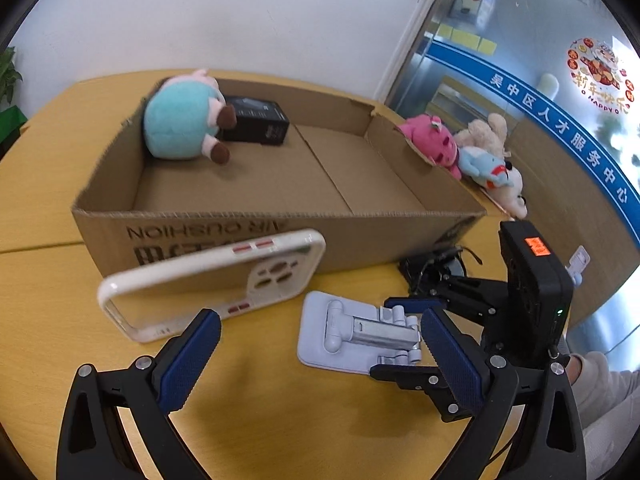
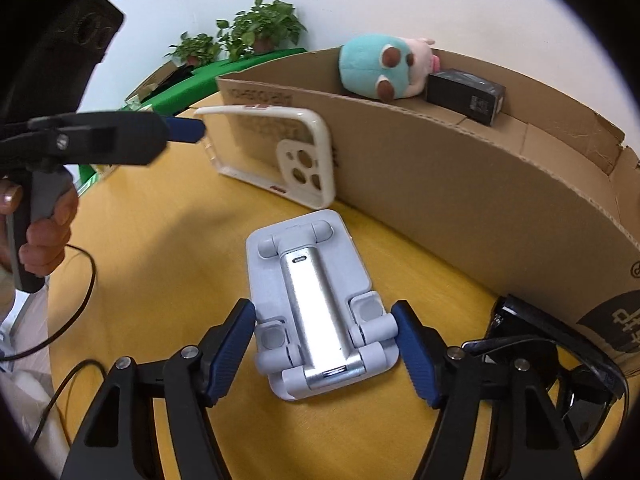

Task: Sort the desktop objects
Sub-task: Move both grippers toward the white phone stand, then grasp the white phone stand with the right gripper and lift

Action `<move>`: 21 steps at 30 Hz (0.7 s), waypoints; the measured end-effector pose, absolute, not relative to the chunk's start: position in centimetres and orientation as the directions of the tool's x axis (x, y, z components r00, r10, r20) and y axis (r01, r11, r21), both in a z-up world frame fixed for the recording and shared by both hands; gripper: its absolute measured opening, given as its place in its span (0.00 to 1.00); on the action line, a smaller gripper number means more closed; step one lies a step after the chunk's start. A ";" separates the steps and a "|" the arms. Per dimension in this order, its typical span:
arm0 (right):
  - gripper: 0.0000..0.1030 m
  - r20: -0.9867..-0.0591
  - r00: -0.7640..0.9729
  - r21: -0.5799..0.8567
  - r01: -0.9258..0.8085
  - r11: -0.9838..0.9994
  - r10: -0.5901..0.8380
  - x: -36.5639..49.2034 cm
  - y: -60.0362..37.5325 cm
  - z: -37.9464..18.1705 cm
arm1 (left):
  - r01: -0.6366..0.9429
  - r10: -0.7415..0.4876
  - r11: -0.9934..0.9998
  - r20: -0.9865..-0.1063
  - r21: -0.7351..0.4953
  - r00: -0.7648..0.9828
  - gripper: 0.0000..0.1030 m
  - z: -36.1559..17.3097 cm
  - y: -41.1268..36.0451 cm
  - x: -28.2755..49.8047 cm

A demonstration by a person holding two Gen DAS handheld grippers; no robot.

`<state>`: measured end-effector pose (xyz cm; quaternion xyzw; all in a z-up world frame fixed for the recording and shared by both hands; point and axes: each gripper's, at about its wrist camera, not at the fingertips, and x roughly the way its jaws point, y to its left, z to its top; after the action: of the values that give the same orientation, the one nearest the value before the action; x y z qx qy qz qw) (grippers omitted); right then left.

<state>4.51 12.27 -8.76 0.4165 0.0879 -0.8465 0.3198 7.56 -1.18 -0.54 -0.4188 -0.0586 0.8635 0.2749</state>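
Sorting in progress; cardboard box sits on the yellow bench as the collection bin, long side facing the person.

Right gripper: jaws apart, straddling the near end of the folded phone stand, which lies flat on the bench just in front of the box. Pads sit very near its sides; contact not evident, so I judge it not yet gripped. Likely the next item to be boxed.

Left gripper: jaws wide, nothing between them, angled toward the phone case, which leans tilted against the box's front wall.

Count:
- in box: one teal plush, one black carton
- bench, unsorted: one stand, one case, one pair of dark sunglasses at the box corner
- beyond the box: a heap of plush toys, at least three.
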 end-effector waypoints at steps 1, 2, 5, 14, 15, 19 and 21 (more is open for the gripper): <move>0.68 -0.761 -0.445 0.118 0.621 -0.775 -0.472 4.7 12.2 -8.8 | -0.428 0.522 -0.841 -0.702 -0.330 -0.484 0.98 -1.0 -0.9 7.7; 0.68 -0.761 -0.440 0.118 0.629 -0.769 -0.477 4.9 12.1 -8.8 | -0.433 0.524 -0.838 -0.710 -0.332 -0.471 0.98 -1.3 -0.7 7.8; 0.68 -0.761 -0.406 0.122 0.676 -0.727 -0.506 5.8 11.8 -8.7 | -0.444 0.533 -0.827 -0.730 -0.345 -0.426 0.96 -2.2 -0.1 8.1; 0.68 -0.755 -0.404 0.103 0.705 -0.702 -0.516 6.4 11.9 -8.1 | -0.450 0.485 -0.835 -0.812 -0.318 -0.325 0.78 -4.8 1.1 9.2; 0.68 -0.756 -0.412 0.102 0.693 -0.714 -0.508 6.2 12.2 -7.8 | -0.435 0.488 -0.836 -0.814 -0.333 -0.315 0.74 -5.1 0.9 8.9; 0.68 -0.769 -0.443 0.091 0.638 -0.765 -0.461 6.8 13.7 -6.8 | -0.404 0.510 -0.836 -0.798 -0.372 -0.320 0.69 -5.3 0.3 8.5; 0.68 -0.783 -0.432 0.106 0.616 -0.781 -0.447 7.5 14.3 -6.8 | -0.417 0.508 -0.833 -0.801 -0.363 -0.317 0.56 -5.3 0.4 8.5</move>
<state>7.46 14.26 -6.84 0.4288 0.0985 -0.8405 0.3162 8.51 0.41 -5.34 -0.5100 -0.0442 0.8103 0.2854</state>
